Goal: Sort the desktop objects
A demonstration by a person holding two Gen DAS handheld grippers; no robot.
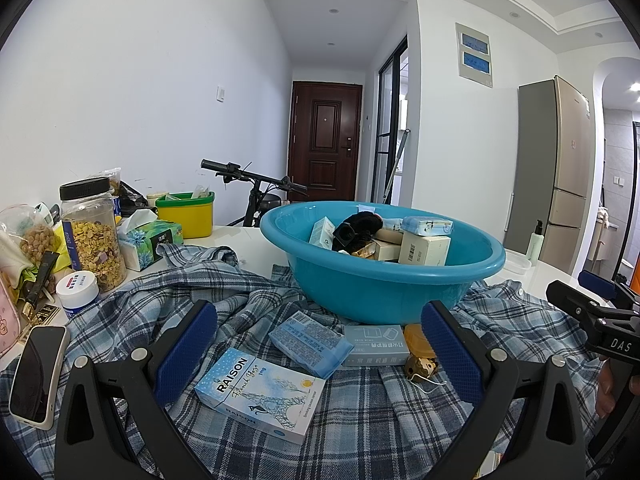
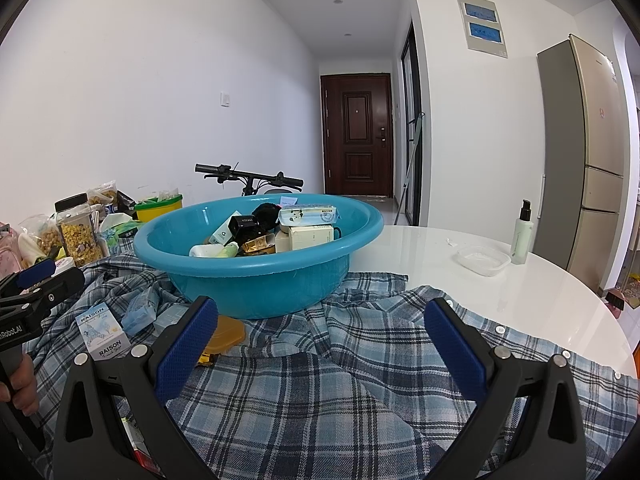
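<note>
A blue plastic basin (image 1: 384, 284) (image 2: 256, 280) holding several small boxes and packets stands on a blue plaid shirt (image 1: 360, 420) (image 2: 340, 380). In front of it lie a RAISON box (image 1: 260, 392) (image 2: 102, 332), a blue tissue pack (image 1: 310, 338), a grey box (image 1: 374, 340) and an orange lid (image 1: 416, 338). My left gripper (image 1: 320, 352) hovers open above these items, holding nothing. My right gripper (image 2: 322, 344) is open over bare shirt cloth to the right of the basin. Each gripper appears at the edge of the other's view.
At the left stand a jar of snacks (image 1: 94, 236), a tissue box (image 1: 148, 242), a yellow tub (image 1: 186, 214), a white bottle (image 1: 78, 292) and a phone (image 1: 38, 376). On the white table (image 2: 540, 292) at right sit a clear tray (image 2: 482, 260) and a pump bottle (image 2: 522, 236).
</note>
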